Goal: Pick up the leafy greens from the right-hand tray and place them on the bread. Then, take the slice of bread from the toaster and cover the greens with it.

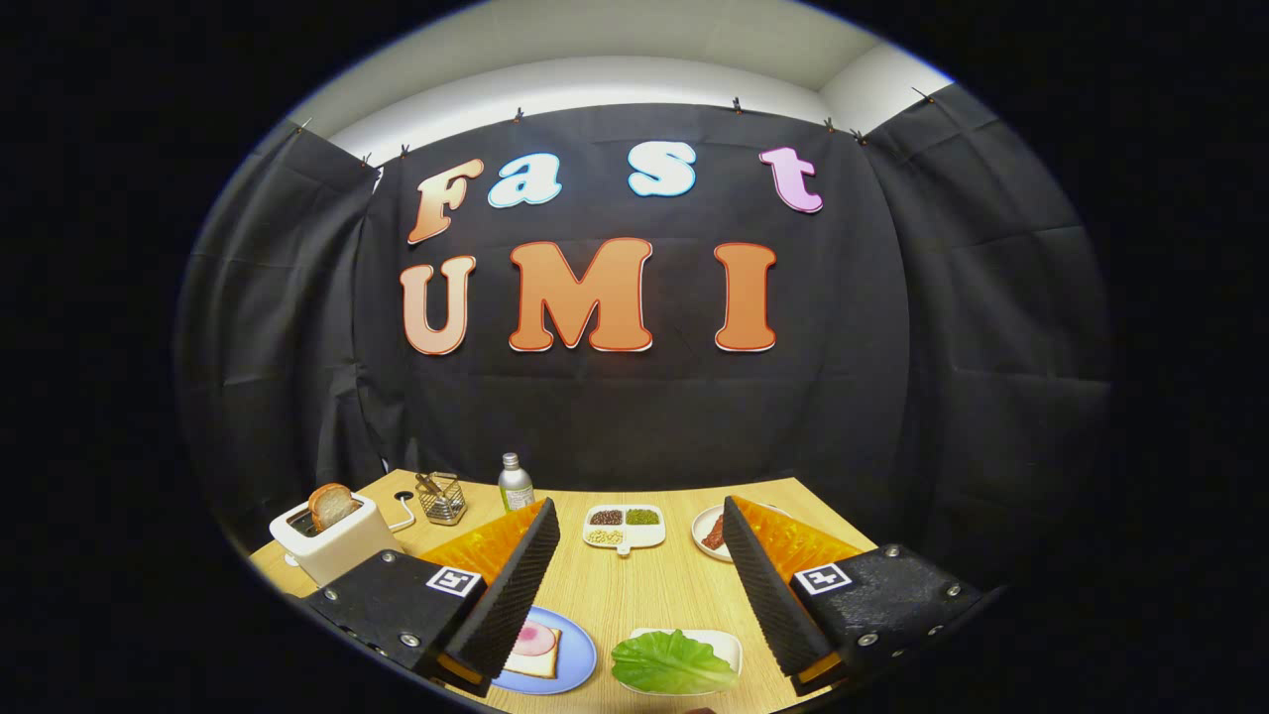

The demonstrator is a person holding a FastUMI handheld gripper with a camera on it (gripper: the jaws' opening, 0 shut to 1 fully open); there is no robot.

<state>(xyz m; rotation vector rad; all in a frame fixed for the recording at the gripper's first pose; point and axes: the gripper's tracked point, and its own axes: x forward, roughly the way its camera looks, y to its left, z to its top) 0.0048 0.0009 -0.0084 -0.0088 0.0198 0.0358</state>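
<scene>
Gripper view, gripper [639, 526] spread wide, leafy greens [672, 662] between fingers

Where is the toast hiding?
In the gripper view, the slice of bread sticks up out of the white toaster at the table's far left, beyond the open claw, next to the wire basket.

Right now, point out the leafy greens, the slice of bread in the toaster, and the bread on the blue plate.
leafy greens [672, 662], gripper view, middle of the leaf.
slice of bread in the toaster [331, 505], gripper view, its upper face.
bread on the blue plate [543, 659], gripper view, bare right edge.
</scene>
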